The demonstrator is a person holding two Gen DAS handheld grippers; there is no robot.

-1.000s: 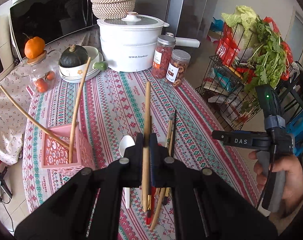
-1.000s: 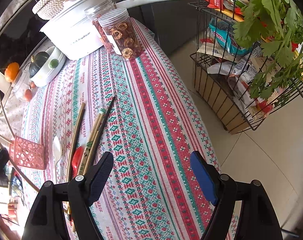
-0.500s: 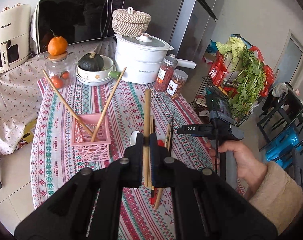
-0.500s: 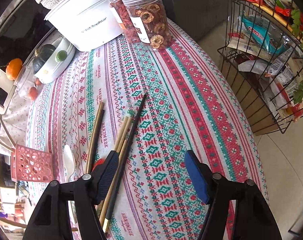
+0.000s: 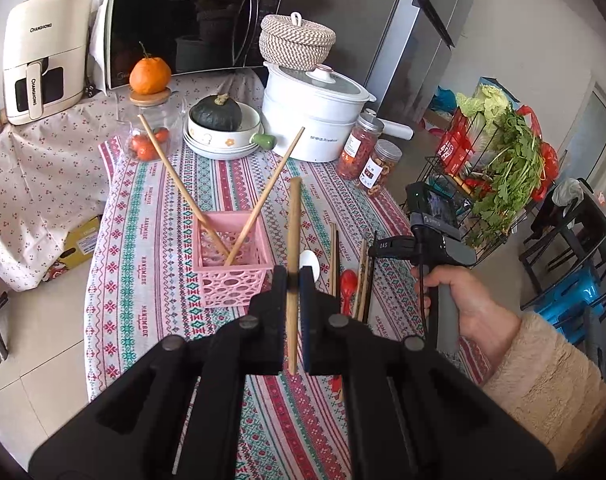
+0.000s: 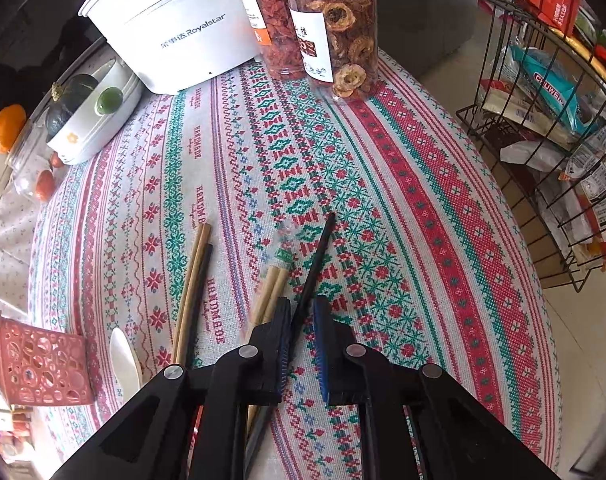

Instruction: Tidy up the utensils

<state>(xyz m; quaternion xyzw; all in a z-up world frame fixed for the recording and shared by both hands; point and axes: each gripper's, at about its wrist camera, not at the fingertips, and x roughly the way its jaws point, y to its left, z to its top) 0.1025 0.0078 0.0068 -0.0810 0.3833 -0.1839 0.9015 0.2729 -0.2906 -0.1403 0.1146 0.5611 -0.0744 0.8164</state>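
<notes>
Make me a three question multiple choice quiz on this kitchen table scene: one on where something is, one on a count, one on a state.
1. Where is the dark squash?
A. in the white bowl
B. in the wire rack
C. on the microwave

2. How many leaning chopsticks stand in the pink basket?
A. one
B. two
C. four

3. What is the left gripper doing?
A. open and empty
B. shut on a spoon
C. shut on a wooden chopstick

Answers:
1. A, the squash sits in the bowl's hollow.
2. B, two sticks lean out above the basket's rim.
3. C, the stick runs between the closed fingers.
</notes>
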